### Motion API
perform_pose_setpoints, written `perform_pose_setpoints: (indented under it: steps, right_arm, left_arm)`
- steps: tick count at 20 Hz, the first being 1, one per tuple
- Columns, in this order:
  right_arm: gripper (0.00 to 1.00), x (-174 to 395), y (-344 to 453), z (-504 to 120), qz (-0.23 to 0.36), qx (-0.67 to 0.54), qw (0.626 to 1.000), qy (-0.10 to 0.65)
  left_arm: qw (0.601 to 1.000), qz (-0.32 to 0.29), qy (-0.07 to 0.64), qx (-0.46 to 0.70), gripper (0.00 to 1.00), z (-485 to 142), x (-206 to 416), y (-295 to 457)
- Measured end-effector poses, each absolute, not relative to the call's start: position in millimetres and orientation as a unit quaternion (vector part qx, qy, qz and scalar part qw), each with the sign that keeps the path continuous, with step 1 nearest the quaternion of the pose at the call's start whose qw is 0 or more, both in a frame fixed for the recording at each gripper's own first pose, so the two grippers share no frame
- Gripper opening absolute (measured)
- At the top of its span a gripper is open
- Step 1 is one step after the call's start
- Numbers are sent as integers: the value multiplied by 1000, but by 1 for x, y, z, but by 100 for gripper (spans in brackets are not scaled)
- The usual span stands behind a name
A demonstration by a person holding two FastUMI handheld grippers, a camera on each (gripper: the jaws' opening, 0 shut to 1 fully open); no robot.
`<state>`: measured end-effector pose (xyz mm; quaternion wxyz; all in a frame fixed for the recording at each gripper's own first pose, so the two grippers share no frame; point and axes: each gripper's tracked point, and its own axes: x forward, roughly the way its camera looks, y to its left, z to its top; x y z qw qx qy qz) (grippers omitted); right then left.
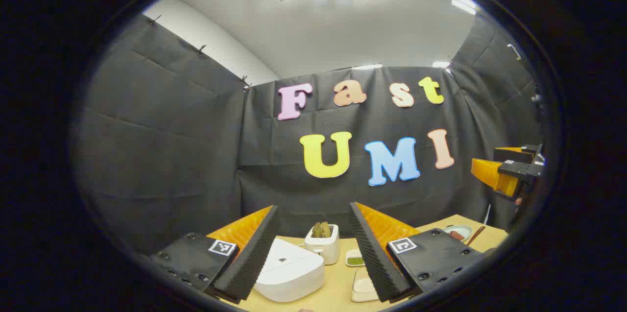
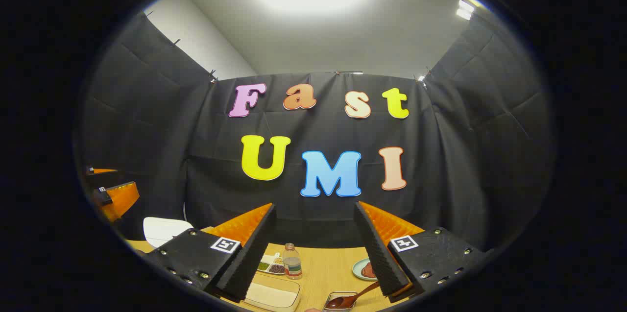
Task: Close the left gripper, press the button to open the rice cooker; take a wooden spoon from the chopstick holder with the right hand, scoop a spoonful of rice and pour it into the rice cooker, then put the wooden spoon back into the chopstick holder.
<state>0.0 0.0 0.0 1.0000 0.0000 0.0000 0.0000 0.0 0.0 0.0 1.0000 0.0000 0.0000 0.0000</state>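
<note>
— Two grippers held above the pale wooden table (image 1: 338, 285); jaws?
— Left gripper (image 1: 313, 248): spread apart, nothing held. White lidded rice cooker (image 1: 289, 273) seen below. Right gripper (image 2: 316, 248): likewise parted; brown wooden spoon (image 2: 350, 298) lying beneath.

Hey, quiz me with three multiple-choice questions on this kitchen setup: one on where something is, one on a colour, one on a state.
1. Where does the white chopstick holder stand?
A. behind the white rice cooker
B. on the cooker's lid
C. on the floor

2. What colour is the rice cooker?
A. red
B. white
C. green

3. How do the left gripper's jaws stand?
A. shut on a spoon
B. shut on the cooker
C. open

Answers: 1 A, the left gripper view shows it on the wooden table just beyond the cooker. 2 B, its closed lid is plain white. 3 C, a wide gap shows between the jaws.
</note>
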Motion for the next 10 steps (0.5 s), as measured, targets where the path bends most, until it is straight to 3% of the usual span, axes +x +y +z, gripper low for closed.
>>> perform_pose_setpoints:
  steps: [10]
  right_arm:
    - [96,-15,-18,2,-16,3,1000,-6]
  left_arm:
    - [1000,4,-15,-6,99,5,-6,2]
